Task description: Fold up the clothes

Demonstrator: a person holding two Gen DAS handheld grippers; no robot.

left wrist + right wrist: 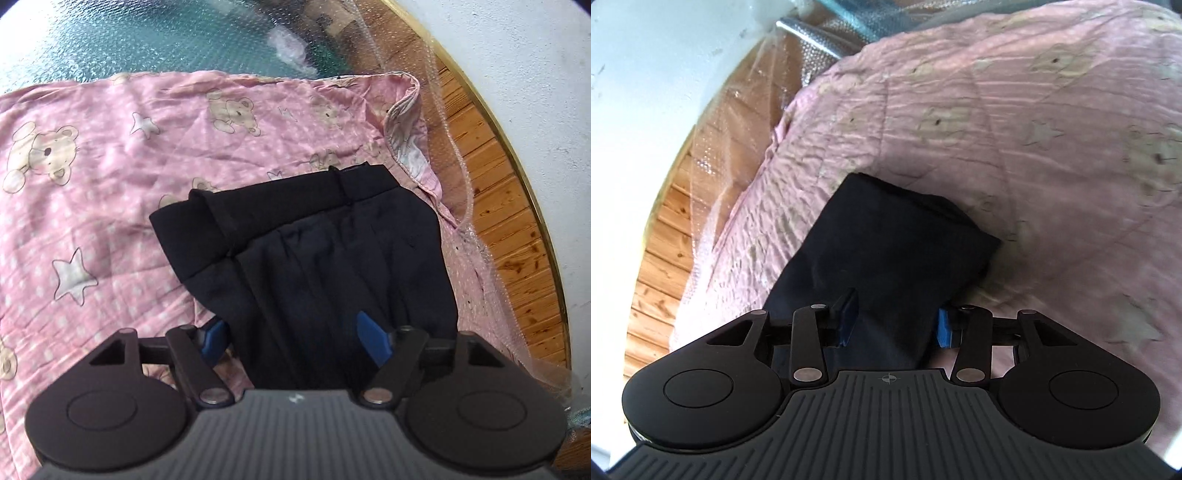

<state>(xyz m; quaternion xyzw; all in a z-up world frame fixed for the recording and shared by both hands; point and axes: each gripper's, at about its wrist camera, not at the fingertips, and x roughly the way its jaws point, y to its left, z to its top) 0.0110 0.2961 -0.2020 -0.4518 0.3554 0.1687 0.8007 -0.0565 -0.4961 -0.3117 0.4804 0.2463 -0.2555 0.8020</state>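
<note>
A black garment (314, 236) with a waistband and belt loops lies on a pink bear-print blanket (92, 192). In the left wrist view its near part runs between the wide-apart blue fingers (373, 339) of my left gripper (293, 338), which is open. In the right wrist view the same black garment (897, 243) narrows toward my right gripper (895, 323). That gripper's blue fingers (847, 317) are drawn partly together on bunched cloth. The far end of the garment rests on the pink blanket (1034, 147). The cloth under both gripper bodies is hidden.
The blanket's edge (410, 122) is turned over near a wooden floor strip (509, 236) and a white wall (535, 92). Clear bubble wrap (454, 155) hangs along that side. A green textured surface (147, 33) lies beyond the blanket.
</note>
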